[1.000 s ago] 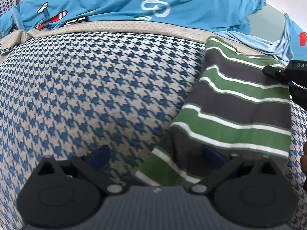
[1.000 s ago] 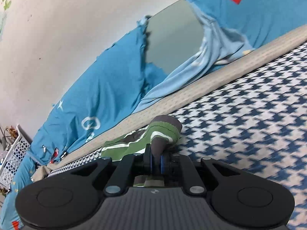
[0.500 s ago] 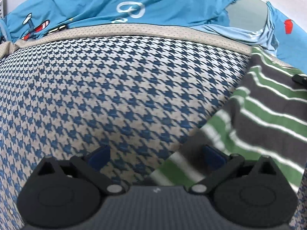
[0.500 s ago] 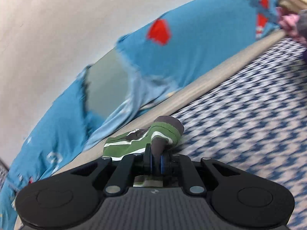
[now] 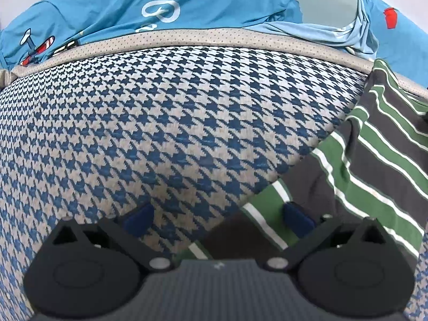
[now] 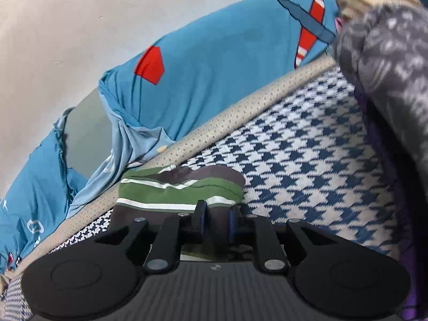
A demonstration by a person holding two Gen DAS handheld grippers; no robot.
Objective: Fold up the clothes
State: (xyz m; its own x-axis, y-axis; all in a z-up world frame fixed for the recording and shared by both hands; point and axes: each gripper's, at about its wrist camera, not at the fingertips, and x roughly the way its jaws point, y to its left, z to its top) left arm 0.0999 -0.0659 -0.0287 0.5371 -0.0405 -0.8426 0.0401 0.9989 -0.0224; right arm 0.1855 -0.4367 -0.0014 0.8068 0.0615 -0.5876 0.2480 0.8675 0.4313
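Note:
The green, grey and white striped garment (image 5: 374,160) lies on the houndstooth bed cover (image 5: 160,133), running from the right edge down under my left gripper's right finger. My left gripper (image 5: 218,219) stands wide open above the cover, holding nothing. In the right wrist view a folded edge of the striped garment (image 6: 182,190) rests flat on the cover near the beige border. My right gripper (image 6: 216,222) has its jaws opening; a dark strip of the garment sits loosely between the blue pads.
A blue sheet printed with planes (image 6: 214,67) is bunched along the wall behind the beige border (image 5: 214,37). A grey patterned garment (image 6: 388,67) with purple cloth below it is heaped at the right. Houndstooth cover (image 6: 307,165) spreads between.
My right gripper swung right with the garment's edge, and its pads have parted; the pinched fold now lies flatter. In the left view the striped garment has slid toward the right edge.

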